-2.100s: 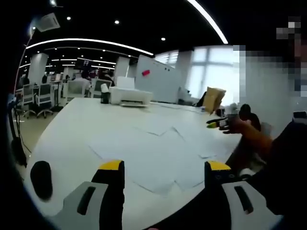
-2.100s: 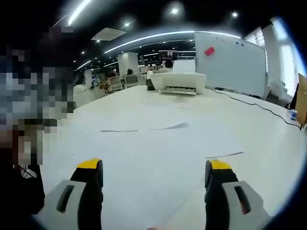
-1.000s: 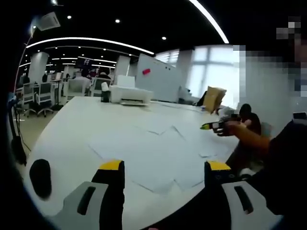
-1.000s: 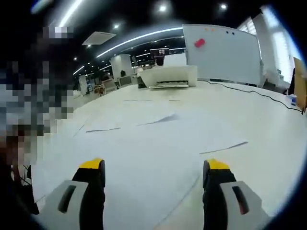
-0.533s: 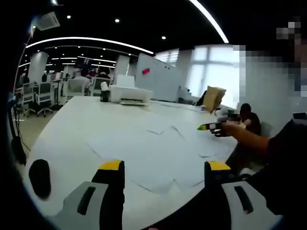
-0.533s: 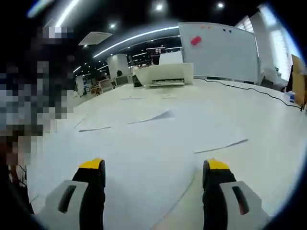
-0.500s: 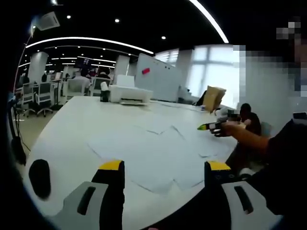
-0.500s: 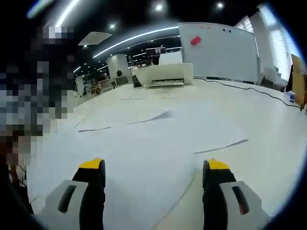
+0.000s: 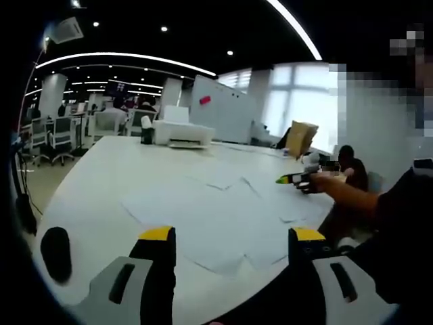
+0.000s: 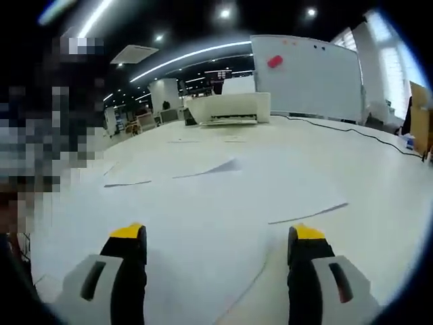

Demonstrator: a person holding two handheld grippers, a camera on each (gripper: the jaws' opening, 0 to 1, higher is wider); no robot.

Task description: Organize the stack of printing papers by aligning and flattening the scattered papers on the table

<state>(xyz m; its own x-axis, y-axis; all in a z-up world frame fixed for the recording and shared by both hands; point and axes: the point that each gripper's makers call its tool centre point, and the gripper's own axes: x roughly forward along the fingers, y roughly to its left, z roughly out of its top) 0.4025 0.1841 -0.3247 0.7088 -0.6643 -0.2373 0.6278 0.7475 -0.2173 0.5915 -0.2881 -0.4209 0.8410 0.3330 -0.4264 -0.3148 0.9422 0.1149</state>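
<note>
Left gripper view: left gripper is held above the near edge of the white table, jaws spread wide with nothing between them. Scattered papers lie flat and overlapping on the table ahead of the jaws, their edges out of line. A dark computer mouse rests on the table to the left of the jaws. A white printer stands at the far end of the table, with a whiteboard behind it. The right gripper enters from the right, low over the papers' far side; its jaw state cannot be told from this view.

Right gripper view: right gripper hangs low over the papers, jaws wide apart and empty. Several sheet corners curl up off the table. The printer and whiteboard stand beyond.
</note>
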